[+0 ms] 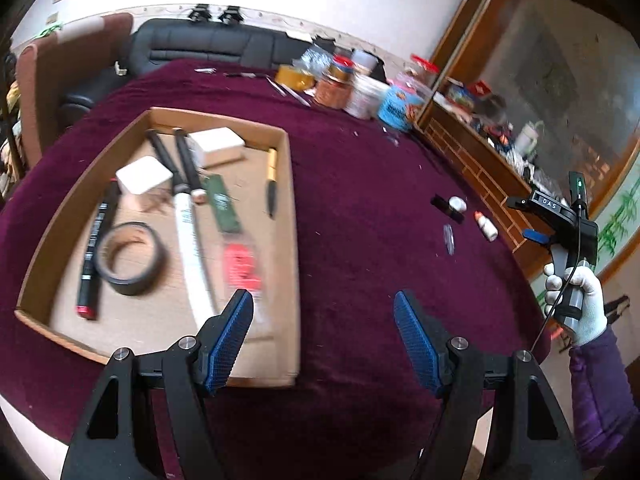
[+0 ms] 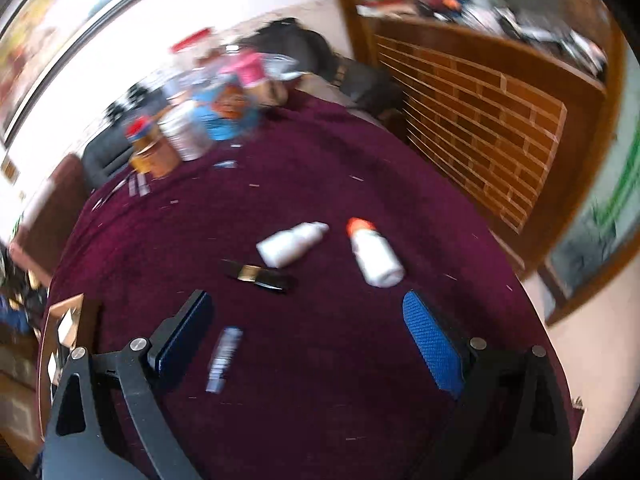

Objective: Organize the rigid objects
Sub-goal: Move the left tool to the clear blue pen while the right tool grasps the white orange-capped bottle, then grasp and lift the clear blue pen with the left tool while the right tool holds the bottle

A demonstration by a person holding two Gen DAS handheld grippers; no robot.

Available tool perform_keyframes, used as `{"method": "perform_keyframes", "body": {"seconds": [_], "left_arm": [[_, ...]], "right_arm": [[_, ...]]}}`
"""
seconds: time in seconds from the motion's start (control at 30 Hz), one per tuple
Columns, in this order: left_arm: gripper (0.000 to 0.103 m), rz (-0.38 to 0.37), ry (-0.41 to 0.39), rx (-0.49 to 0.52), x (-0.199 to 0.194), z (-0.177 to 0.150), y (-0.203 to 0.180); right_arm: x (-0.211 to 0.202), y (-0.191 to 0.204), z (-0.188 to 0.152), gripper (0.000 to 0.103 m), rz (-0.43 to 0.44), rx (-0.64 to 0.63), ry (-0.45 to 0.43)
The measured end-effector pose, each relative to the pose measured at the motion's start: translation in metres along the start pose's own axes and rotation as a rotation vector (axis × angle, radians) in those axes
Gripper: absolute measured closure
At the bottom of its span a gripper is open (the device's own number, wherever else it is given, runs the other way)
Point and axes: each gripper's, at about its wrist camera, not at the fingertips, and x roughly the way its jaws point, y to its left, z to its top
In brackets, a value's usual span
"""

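A shallow cardboard tray lies on the maroon tablecloth. It holds a black tape roll, a black marker, a white-bladed tool, white boxes and a red item. My left gripper is open and empty above the tray's near right corner. My right gripper is open and empty over the cloth. Ahead of it lie a white bottle, an orange-capped bottle, a black-and-gold stick and a small clear tube.
Jars and containers crowd the table's far edge. A wooden cabinet with clutter stands at the right. A black sofa and a brown chair stand behind the table. The tray's corner shows in the right wrist view.
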Motion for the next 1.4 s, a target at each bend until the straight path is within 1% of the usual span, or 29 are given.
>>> {"method": "perform_keyframes", "body": {"seconds": [0.1,0.23,0.37,0.43,0.5,0.53,0.6,0.63,0.7,0.73,0.8,0.9,0.97,1.1,1.17,1.3,1.33,1.37,1.4], "left_arm": [[0.036,0.025,0.024,0.042,0.008,-0.001,-0.021],[0.036,0.057,0.066,0.100,0.019,-0.004,-0.046],[0.036,0.069,0.102,0.138,0.031,-0.006,-0.064],[0.036,0.066,0.121,0.148,0.037,-0.005,-0.074],[0.036,0.061,0.136,0.158,0.043,-0.004,-0.082],[0.036,0.057,0.145,0.163,0.048,-0.002,-0.087],[0.036,0.051,0.161,0.172,0.057,0.002,-0.097],[0.036,0.050,0.164,0.179,0.062,0.005,-0.103],[0.036,0.048,0.167,0.201,0.071,0.010,-0.115],[0.036,0.049,0.169,0.221,0.078,0.013,-0.124],[0.036,0.040,0.170,0.251,0.091,0.020,-0.139],[0.036,0.025,0.168,0.289,0.116,0.031,-0.161],[0.036,0.017,0.169,0.314,0.132,0.036,-0.173],[0.037,-0.022,0.186,0.367,0.170,0.045,-0.202],[0.043,-0.007,0.191,0.384,0.184,0.048,-0.211],[0.050,0.002,0.227,0.409,0.215,0.052,-0.221],[0.056,0.008,0.236,0.410,0.221,0.052,-0.220],[0.060,0.015,0.243,0.410,0.227,0.053,-0.220],[0.063,0.021,0.222,0.422,0.227,0.053,-0.221]], "right_arm": [[0.007,-0.019,-0.004,0.007,0.001,0.026,0.008],[0.018,-0.034,-0.004,0.007,-0.011,0.014,0.009],[0.037,-0.033,0.001,0.007,-0.048,-0.050,0.003],[0.045,-0.029,0.004,0.013,-0.060,-0.104,0.002],[0.053,-0.020,0.008,0.025,-0.082,-0.161,-0.004],[0.057,-0.018,0.009,0.028,-0.087,-0.171,-0.007],[0.068,-0.012,0.012,0.041,-0.113,-0.187,0.004],[0.074,-0.013,0.012,0.046,-0.116,-0.184,0.010],[0.086,-0.017,0.012,0.069,-0.105,-0.156,0.034],[0.092,-0.023,0.011,0.073,-0.088,-0.125,0.043],[0.089,-0.032,0.010,0.078,-0.059,-0.086,0.010],[0.085,-0.045,0.011,0.078,0.003,-0.028,0.005],[0.084,-0.046,0.012,0.078,0.016,-0.020,0.006],[0.082,-0.047,0.011,0.078,0.029,-0.016,0.008],[0.082,-0.050,0.012,0.078,0.048,-0.003,0.012],[0.085,-0.057,0.015,0.077,0.086,0.027,0.020],[0.085,-0.057,0.015,0.077,0.091,0.030,0.021],[0.085,-0.057,0.015,0.077,0.094,0.031,0.022],[0.085,-0.057,0.015,0.077,0.094,0.031,0.023]]}}
